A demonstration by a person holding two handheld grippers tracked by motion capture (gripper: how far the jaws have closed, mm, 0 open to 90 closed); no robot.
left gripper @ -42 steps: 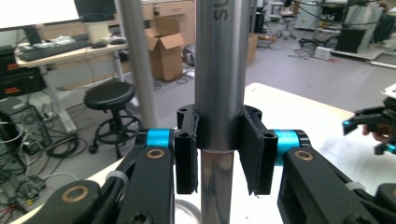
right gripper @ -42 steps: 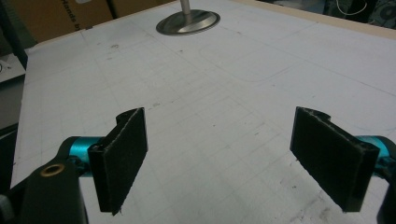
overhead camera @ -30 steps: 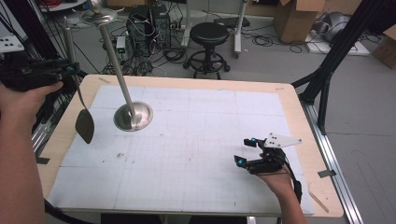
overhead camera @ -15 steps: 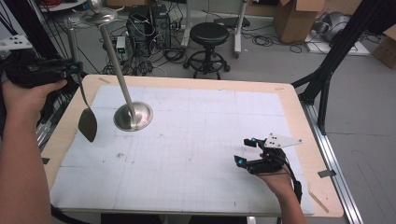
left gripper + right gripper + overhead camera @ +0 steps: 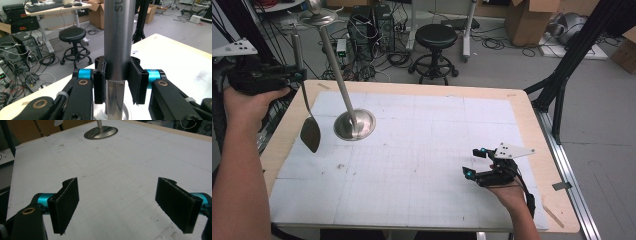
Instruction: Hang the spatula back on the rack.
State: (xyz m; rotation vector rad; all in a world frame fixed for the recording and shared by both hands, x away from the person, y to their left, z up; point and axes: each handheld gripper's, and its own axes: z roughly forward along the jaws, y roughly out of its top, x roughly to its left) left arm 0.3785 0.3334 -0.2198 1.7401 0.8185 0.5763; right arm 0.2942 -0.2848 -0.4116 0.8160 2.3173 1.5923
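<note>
Where gripper clamps: spatula handle.

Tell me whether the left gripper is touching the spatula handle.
Touching. The left gripper view shows the left gripper with both black pads pressed flat against the metal spatula handle, one on each side, no gap.

Silver spatula, black stool

A lab: computer towers, tangled floor cables, cardboard boxes, a stool.
</note>
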